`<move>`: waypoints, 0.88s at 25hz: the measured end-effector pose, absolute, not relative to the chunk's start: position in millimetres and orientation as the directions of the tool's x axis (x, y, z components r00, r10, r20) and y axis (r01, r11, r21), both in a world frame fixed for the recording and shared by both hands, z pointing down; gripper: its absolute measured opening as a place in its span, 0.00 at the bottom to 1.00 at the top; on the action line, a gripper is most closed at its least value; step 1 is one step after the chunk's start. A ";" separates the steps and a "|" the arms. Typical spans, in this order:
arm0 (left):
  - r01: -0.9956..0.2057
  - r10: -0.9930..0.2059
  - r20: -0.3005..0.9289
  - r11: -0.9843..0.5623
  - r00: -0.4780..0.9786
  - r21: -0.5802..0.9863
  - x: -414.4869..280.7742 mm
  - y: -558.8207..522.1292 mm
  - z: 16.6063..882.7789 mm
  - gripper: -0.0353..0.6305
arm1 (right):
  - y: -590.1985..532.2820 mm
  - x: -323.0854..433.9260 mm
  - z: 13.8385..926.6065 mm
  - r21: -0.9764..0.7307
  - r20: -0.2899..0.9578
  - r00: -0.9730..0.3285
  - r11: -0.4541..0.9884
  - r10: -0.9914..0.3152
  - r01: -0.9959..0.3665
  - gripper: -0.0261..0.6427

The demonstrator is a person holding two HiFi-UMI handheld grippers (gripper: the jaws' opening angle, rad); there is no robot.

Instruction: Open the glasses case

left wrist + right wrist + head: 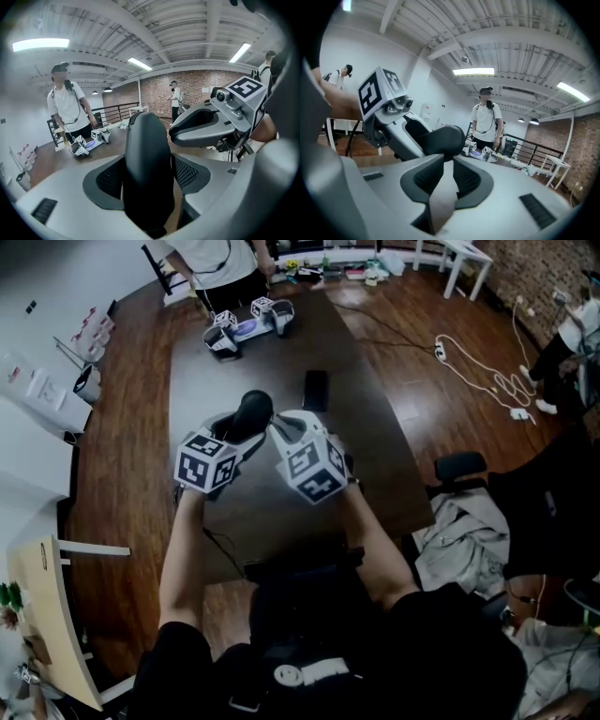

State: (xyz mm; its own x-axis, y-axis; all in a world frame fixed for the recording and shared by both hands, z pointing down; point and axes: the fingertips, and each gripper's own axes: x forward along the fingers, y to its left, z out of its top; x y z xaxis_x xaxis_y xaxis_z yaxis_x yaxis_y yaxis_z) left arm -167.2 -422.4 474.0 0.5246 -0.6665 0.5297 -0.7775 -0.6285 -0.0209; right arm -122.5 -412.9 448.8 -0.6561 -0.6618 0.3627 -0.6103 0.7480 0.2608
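— First entry?

— Glasses case (pixel 251 412): black, hard-shelled, oblong, closed. It is in the air above the near half of the dark table (pixel 375 474), not resting on it. The left gripper (pixel 147 161) has its pads clamped on the case's lower body, and the free end sticks out past the jaw tips. I read this hold as an anchor, keeping one half fixed so the lid can be worked against it.

— Second entry?

— Right gripper (pixel 444 161): just right of the case and angled in toward it. Its jaws are narrow, with a slim gap between them and nothing pinched. The case's free end lies right at their tips, and I cannot tell whether it touches them. It is probably placed there to catch the lid's edge or seam.

— And further out?

— Beyond the case a flat dark object (pixel 316 388) lies on the table, well apart, kind unclear. At the far end sits a spare pair of grippers (pixel 248 322), with a second person (pixel 220 263) standing over them. On the floor to the far right are white cables (pixel 487 371), and near right is a chair (pixel 459 465). I judge that none of these bears on the opening.
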 end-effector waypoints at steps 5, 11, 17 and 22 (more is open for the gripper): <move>-0.737 -0.663 0.531 -0.668 0.528 -0.101 -157.6 -417.4 464.1 0.51 | -417.7 -117.1 454.9 0.319 0.397 -0.608 0.725 -0.688 -0.611 0.17; -0.724 -0.659 0.523 -0.681 0.540 -0.111 -159.3 -418.3 457.5 0.51 | -423.2 -117.3 467.1 0.348 0.436 -0.584 0.727 -0.685 -0.592 0.17; -0.709 -0.681 0.510 -0.682 0.525 -0.181 -163.5 -414.4 455.1 0.51 | -420.6 -122.5 474.2 0.229 0.485 -0.630 0.783 -0.606 -0.578 0.17; -0.690 -0.701 0.478 -0.683 0.529 -0.239 -165.9 -414.7 448.2 0.51 | -413.8 -126.9 475.9 0.155 0.501 -0.672 0.820 -0.545 -0.550 0.17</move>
State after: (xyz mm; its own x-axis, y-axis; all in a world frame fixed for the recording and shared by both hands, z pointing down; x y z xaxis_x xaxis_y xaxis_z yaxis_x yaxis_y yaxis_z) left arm -165.9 -414.7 448.2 0.5287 -0.7014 0.4780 -0.6902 -0.6831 -0.2389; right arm -126.9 -413.8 475.9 -0.6723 -0.5454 0.5005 -0.5503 0.8205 0.1548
